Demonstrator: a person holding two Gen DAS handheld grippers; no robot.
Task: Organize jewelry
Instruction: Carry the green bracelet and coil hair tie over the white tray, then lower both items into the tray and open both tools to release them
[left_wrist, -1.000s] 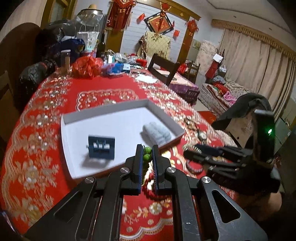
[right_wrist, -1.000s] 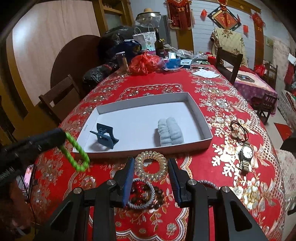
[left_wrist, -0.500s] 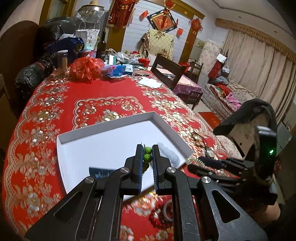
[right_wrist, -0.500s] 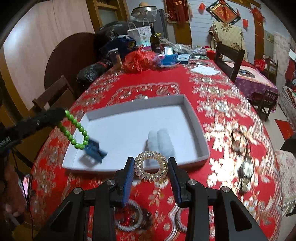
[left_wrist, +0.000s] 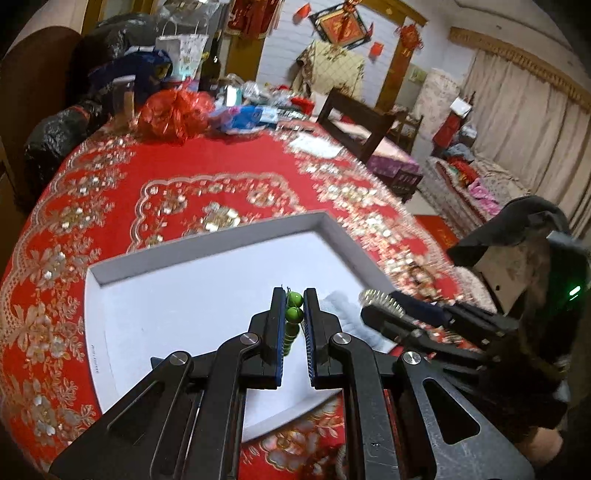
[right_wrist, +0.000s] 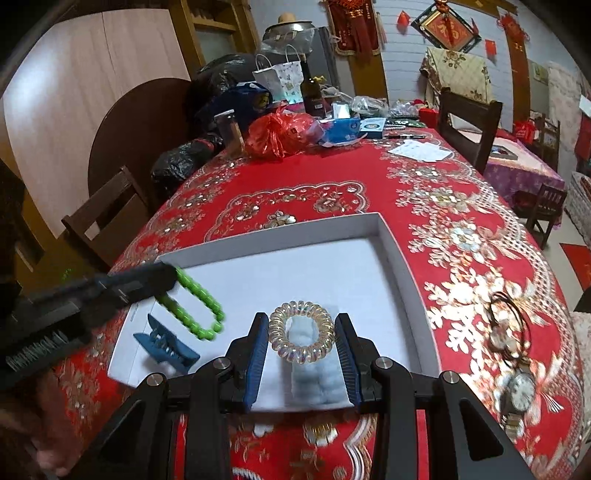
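Both claws hang over the white tray on the red counter. Left claw is clamped on a green bead bracelet (loop dangling above the tray), right claw is gripping a clear coil hair tie. Inside the tray: blue hair clip and a pale blue scrunchie.

green bead bracelet: left wrist view shows only a few beads between the pads; the loop's remainder is hidden below.
blue hair claw: hidden in the left wrist view.
pale blue fluffy item: too soft to name; partly behind the spiral hair tie.
wristwatch: motion-blurred, dial unreadable.
bangles: blurred, count unclear.
white tray: near edge hidden behind the right gripper.
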